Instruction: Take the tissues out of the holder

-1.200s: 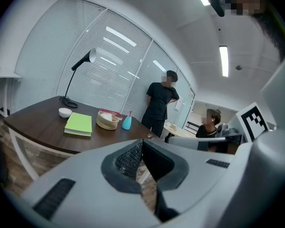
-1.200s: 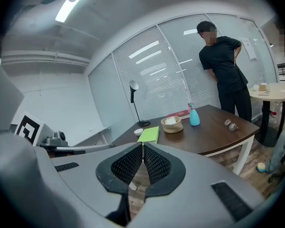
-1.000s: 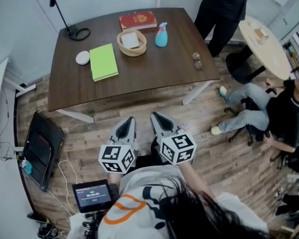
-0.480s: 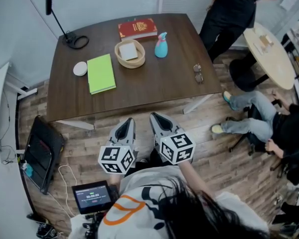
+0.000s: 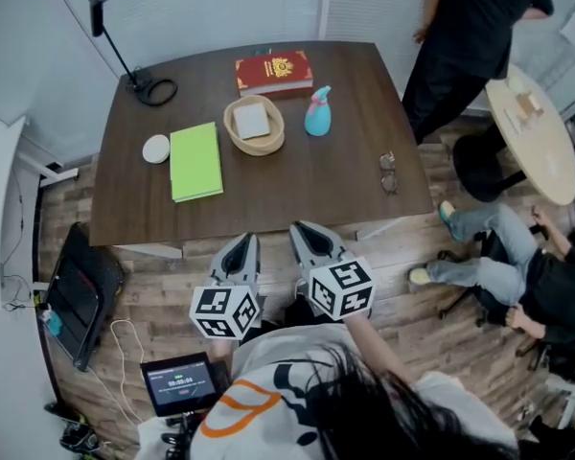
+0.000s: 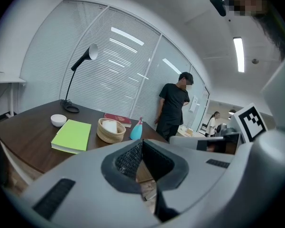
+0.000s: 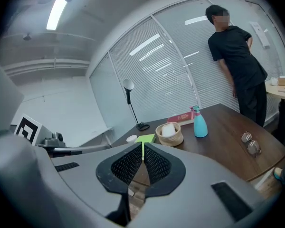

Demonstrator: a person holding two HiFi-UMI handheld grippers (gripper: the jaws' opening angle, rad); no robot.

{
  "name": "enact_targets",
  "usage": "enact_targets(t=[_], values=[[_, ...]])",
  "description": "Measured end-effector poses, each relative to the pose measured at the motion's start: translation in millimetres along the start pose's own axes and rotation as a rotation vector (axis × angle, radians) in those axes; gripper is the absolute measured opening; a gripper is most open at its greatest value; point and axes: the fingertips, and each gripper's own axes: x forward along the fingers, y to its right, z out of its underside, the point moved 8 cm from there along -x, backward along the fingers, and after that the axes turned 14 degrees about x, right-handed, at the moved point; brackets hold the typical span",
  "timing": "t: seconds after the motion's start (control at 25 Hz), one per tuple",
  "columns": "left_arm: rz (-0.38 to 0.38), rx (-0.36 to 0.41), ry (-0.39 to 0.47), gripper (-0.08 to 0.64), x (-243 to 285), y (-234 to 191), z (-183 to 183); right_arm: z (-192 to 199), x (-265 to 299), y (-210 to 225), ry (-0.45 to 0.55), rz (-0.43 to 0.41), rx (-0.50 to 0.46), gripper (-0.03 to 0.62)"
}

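Both tools hover off the table's (image 5: 307, 185) near edge, jaws pressed together on nothing: left gripper (image 5: 243, 244), right gripper (image 5: 300, 231). The holder (image 5: 254, 148), a woven basket with the tissues (image 5: 252, 120) inside, sits at 12 o'clock from them, well apart. A bottle (image 5: 316, 113) stands at its 3 o'clock, a book (image 5: 273, 71) at 1, a notebook (image 5: 195, 161) at 8.

Dark-brown wooden tabletop (image 5: 307, 180) w/ lime-green notebook (image 5: 195, 161) at L, small white round dish (image 5: 156, 149) just beside it. Black desk lamp (image 5: 151, 90) far-L corner, red hardcover book (image 5: 274, 72) at far edge, turquoise spray bottle (image 5: 317, 113) nr it, metal-framed specs (image 5: 389, 172) at R.
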Motion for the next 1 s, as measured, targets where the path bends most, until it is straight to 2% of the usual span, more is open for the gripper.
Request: enact_targets(t=[0.52, 0.72, 1.0], values=[[-0.044, 0.009, -0.003, 0.000, 61, 6, -15, -42, 34, 49, -0.025, -0.043, -0.007, 0.020], [-0.051, 0.007, -0.019, 0.000, 69, 4, -14, -45, 45, 56, -0.043, -0.049, 0.001, 0.020], [-0.057, -0.004, -0.031, 0.000, 81, -21, -17, -48, 69, 55, -0.058, -0.045, 0.013, 0.020]])
